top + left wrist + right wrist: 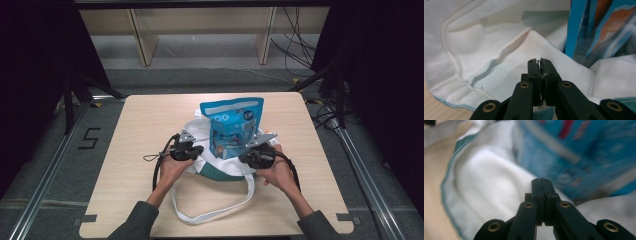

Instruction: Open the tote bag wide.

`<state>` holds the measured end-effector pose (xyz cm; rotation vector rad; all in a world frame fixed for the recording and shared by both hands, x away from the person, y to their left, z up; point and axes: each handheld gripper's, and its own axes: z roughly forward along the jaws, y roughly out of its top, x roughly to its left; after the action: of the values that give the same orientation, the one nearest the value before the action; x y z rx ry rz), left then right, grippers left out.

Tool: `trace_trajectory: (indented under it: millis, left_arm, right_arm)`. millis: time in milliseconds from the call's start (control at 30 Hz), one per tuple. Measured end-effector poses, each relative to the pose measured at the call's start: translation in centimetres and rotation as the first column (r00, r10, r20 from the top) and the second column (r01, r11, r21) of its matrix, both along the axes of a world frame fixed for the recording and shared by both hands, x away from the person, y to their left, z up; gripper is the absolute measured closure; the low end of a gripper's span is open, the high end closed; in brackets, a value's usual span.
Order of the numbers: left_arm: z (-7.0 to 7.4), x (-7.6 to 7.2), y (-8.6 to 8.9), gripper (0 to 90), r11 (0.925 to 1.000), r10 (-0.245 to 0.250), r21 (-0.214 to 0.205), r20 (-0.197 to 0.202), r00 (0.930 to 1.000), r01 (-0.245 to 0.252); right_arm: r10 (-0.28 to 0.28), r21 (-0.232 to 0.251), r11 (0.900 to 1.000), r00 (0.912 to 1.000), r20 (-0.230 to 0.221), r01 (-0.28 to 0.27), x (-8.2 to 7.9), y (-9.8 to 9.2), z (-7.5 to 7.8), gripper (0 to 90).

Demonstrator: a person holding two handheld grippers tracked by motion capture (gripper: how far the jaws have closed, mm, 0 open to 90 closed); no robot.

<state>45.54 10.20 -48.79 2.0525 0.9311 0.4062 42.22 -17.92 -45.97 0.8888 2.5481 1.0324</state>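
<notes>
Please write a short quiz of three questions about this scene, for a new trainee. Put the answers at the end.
1. True or false: the blue pouch lies flat on the bare table, apart from the white bag.
2. How do the jaws of the left gripper stand? A) wide open B) shut C) clamped on the pouch
3. Fill in: the white bag's long strap loops toward the ____ edge of the table in the high view.

Key
1. False: it stands upright in the white bag.
2. B
3. near (the person's side). The right gripper is shut too, over the bag's cloth.
</notes>
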Motion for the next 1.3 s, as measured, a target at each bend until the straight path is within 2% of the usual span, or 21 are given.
trace_trajectory:
  millis: [33, 67, 100, 133, 200, 300, 367, 467, 533, 633, 733, 800, 833, 933, 1000, 1067, 1133, 1167, 1200, 1267, 1300]
  left_arm:
    - [-0.2, 0.0, 0.0, 86.3, 0.9999, 0.013, -0.002, 0.009, 0.9999, -0.013]
    - [-0.3, 0.2, 0.2, 86.4, 0.9996, 0.002, 0.029, 0.015, 0.9999, -0.002]
    - [-0.6, 0.3, 0.3, 86.4, 0.9995, 0.010, 0.029, 0.011, 0.9999, -0.010]
    - [-0.8, 0.4, 0.4, 86.7, 0.9995, 0.018, 0.025, 0.007, 0.9998, -0.019]
    - [-1.1, 0.4, 0.5, 86.7, 0.9991, 0.037, -0.017, -0.005, 0.9993, -0.038]
    - [-0.9, 0.3, 0.7, 86.5, 0.9995, 0.025, -0.021, -0.009, 0.9996, -0.025]
    - [-0.9, 0.3, 0.5, 86.9, 0.9993, 0.025, -0.029, -0.004, 0.9997, -0.025]
    - [-0.9, 0.2, 0.4, 88.2, 0.9987, 0.026, -0.044, -0.021, 0.9994, -0.027]
    - [-0.9, 0.2, 0.2, 88.7, 0.9993, 0.022, -0.029, -0.008, 0.9997, -0.022]
    - [-1.0, 0.1, 0.1, 89.2, 0.9990, 0.029, -0.035, -0.018, 0.9994, -0.030]
    - [-1.0, 0.2, 0.1, 89.3, 0.9995, 0.020, -0.024, -0.005, 0.9998, -0.020]
    - [-1.0, 0.2, 0.1, 89.3, 0.9994, 0.023, -0.025, -0.004, 0.9997, -0.023]
    - [-1.0, 0.1, 0.0, 89.3, 0.9994, 0.022, -0.027, -0.006, 0.9997, -0.022]
    - [-1.0, 0.1, -0.1, 89.3, 0.9999, 0.014, -0.010, 0.004, 0.9999, -0.014]
    - [-1.0, 0.1, 0.0, 89.3, 1.0000, 0.007, 0.004, 0.011, 0.9999, -0.007]
    - [-1.1, -0.1, -0.3, 89.1, 0.9995, 0.000, 0.033, 0.024, 0.9997, -0.001]
    - [-1.2, -0.2, -0.8, 88.6, 0.9965, -0.018, 0.083, 0.046, 0.9988, 0.014]
    - [-1.2, -0.3, -0.8, 88.7, 0.9957, -0.028, 0.089, 0.044, 0.9987, 0.024]
    - [-1.3, -0.4, -0.9, 88.7, 0.9958, -0.033, 0.086, 0.037, 0.9988, 0.030]
    - [-1.4, -0.3, -0.9, 88.7, 0.9917, -0.051, 0.120, 0.038, 0.9980, 0.046]
    - [-1.4, -0.3, -0.9, 88.7, 0.9917, -0.051, 0.120, 0.038, 0.9980, 0.046]
  right_arm:
    - [0.004, -0.020, 0.9998, 0.9999, -0.015, -0.004, -0.5, 0.3, -0.4, 90.0]
    - [0.015, -0.068, 0.9975, 0.9993, -0.034, -0.018, -0.8, 0.6, -1.0, 90.0]
    - [-0.004, -0.150, 0.9887, 0.9995, -0.031, 0.000, -1.1, 0.9, -2.2, 90.0]
    - [-0.034, -0.161, 0.9866, 0.9988, -0.034, 0.028, -1.3, 1.0, -3.7, 90.0]
    - [-0.044, -0.131, 0.9907, 0.9971, -0.062, 0.036, -1.0, 0.6, -3.5, 90.0]
    - [-0.020, -0.099, 0.9950, 0.9968, -0.078, 0.012, -0.7, 0.1, -2.6, 90.0]
    - [0.004, -0.039, 0.9992, 0.9995, -0.031, -0.005, -0.6, -0.6, -1.1, 89.9]
    - [-0.029, 0.031, 0.9991, 0.9986, 0.043, 0.028, -0.3, -2.1, 1.5, 88.0]
    - [-0.087, 0.071, 0.9943, 0.9904, 0.107, 0.080, 0.1, -3.7, 3.3, 85.9]
    - [-0.171, 0.117, 0.9808, 0.9763, 0.132, 0.156, 0.9, -5.2, 4.7, 81.3]
    - [-0.207, 0.097, 0.9768, 0.9578, 0.200, 0.191, 2.6, -6.2, 4.9, 77.8]
    - [-0.197, 0.074, 0.9799, 0.9611, 0.194, 0.186, 3.5, -6.1, 4.7, 70.0]
    - [-0.177, 0.052, 0.9839, 0.9708, 0.162, 0.171, 4.1, -6.0, 4.2, 69.2]
    - [-0.190, 0.005, 0.9815, 0.9680, 0.164, 0.192, 5.3, -5.7, 3.4, 81.6]
    - [-0.224, 0.038, 0.9747, 0.9577, 0.181, 0.220, 5.8, -6.0, 3.2, 88.4]
    - [-0.296, 0.058, 0.9551, 0.9428, 0.154, 0.290, 6.6, -6.8, 2.9, 89.1]
    - [-0.337, 0.026, 0.9412, 0.9302, 0.146, 0.337, 7.8, -7.9, 2.0, 89.2]
    - [-0.362, 0.016, 0.9319, 0.9247, 0.119, 0.362, 8.3, -8.4, 1.2, 89.2]
    - [-0.402, 0.008, 0.9153, 0.9126, 0.074, 0.403, 8.5, -8.7, 0.4, 89.1]
    - [-0.436, -0.019, 0.8992, 0.8990, 0.041, 0.437, 9.0, -9.4, -1.5, 89.1]
    - [-0.436, -0.019, 0.8992, 0.8990, 0.041, 0.437, 9.0, -9.4, -1.5, 89.1]
